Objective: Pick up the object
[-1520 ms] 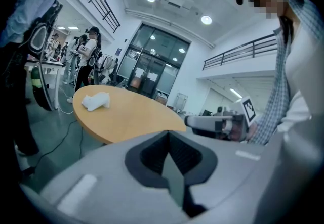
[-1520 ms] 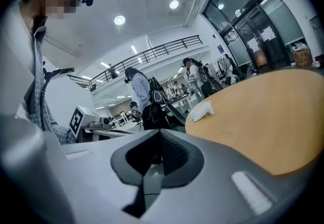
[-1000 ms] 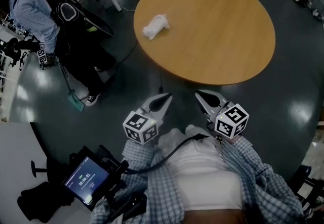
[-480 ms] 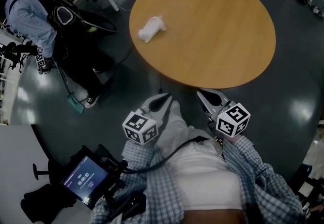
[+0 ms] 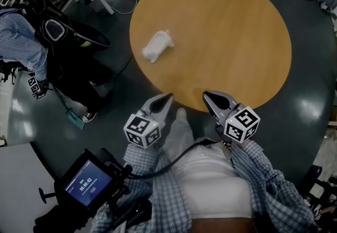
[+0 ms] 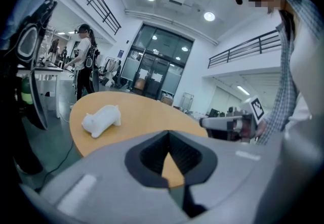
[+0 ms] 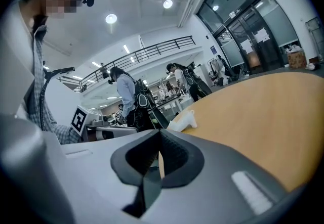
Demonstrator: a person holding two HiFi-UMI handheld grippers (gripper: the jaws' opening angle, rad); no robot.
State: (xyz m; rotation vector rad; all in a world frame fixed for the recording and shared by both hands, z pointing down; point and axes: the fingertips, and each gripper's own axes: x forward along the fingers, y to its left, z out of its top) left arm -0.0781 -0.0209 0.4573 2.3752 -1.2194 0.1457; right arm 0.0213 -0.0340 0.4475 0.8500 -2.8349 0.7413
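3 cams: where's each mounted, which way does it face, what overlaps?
Head view: on the person's head, facing steeply down at the round wooden table and white plush toy; shows left gripper, right gripper, checked shirt.
Left gripper view: on the left gripper, along its shut jaws, across the table toward the toy; right gripper and shirt at right.
Right gripper view: on the right gripper, along its shut jaws; left gripper at left.
Shared: all three show table and toy.

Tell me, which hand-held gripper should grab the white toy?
Left. On the table, the white toy lies nearer the left hand-held gripper than the right hand-held gripper. Both are shut and empty.
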